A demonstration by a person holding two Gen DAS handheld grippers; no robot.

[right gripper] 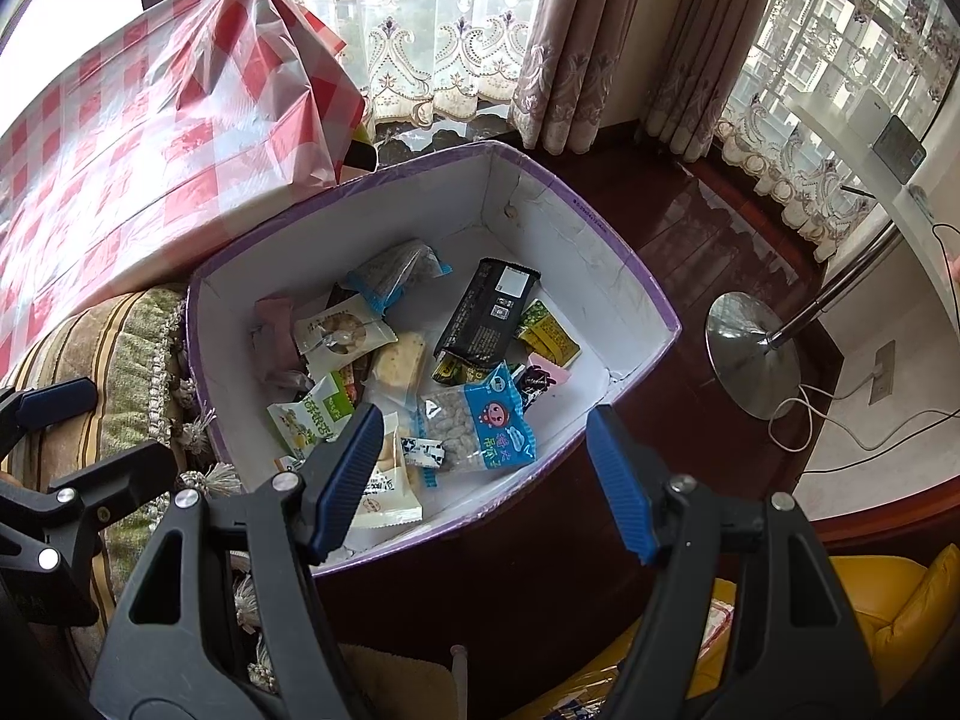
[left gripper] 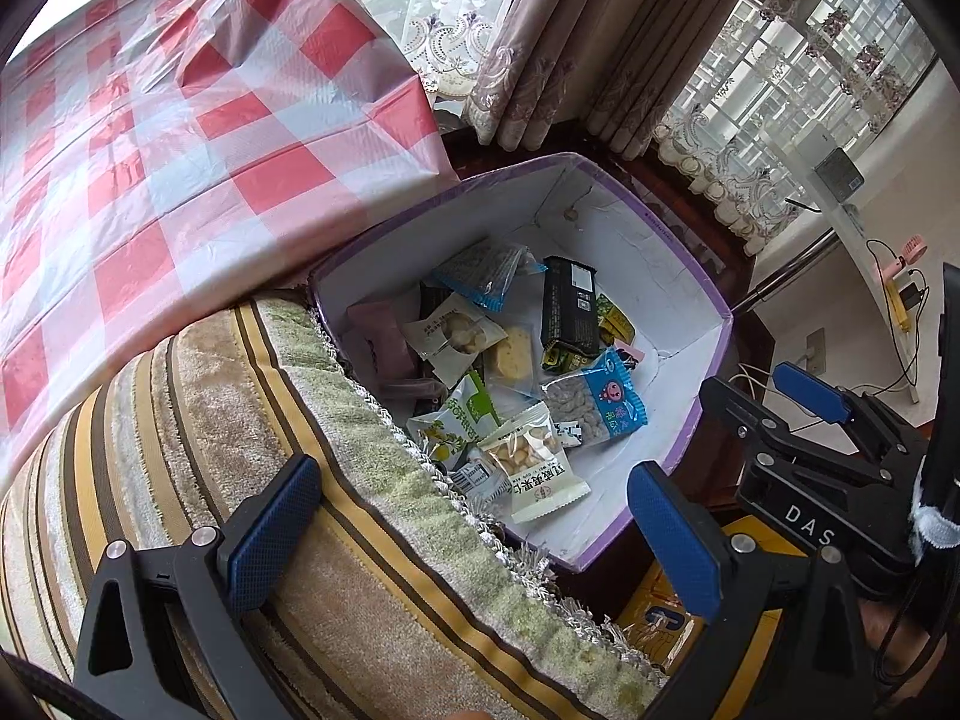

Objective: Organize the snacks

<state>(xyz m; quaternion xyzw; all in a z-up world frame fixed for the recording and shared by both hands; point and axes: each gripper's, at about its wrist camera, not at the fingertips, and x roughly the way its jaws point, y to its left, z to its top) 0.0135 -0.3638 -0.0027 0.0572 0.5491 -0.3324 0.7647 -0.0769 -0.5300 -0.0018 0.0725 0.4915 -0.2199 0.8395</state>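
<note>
A purple-edged white box [left gripper: 672, 276] [right gripper: 606, 276] holds several snack packets: a black bar [left gripper: 570, 306] [right gripper: 486, 312], a blue nut packet [left gripper: 600, 402] [right gripper: 480, 426], a white cracker packet [left gripper: 534, 468] and a green-and-white packet [right gripper: 312, 414]. My left gripper [left gripper: 474, 528] is open and empty above the striped cushion [left gripper: 198, 420], just short of the box's near corner. My right gripper [right gripper: 486, 480] is open and empty, over the box's near edge. The right gripper also shows at the right edge of the left wrist view [left gripper: 810, 408].
A red-and-white checked plastic bag [left gripper: 180, 138] [right gripper: 150, 138] lies on the cushion behind the box. A chrome lamp base [right gripper: 750, 354] stands on the dark wood floor to the right. Curtains [right gripper: 576, 42] hang behind. A yellow seat [right gripper: 888, 618] sits at the lower right.
</note>
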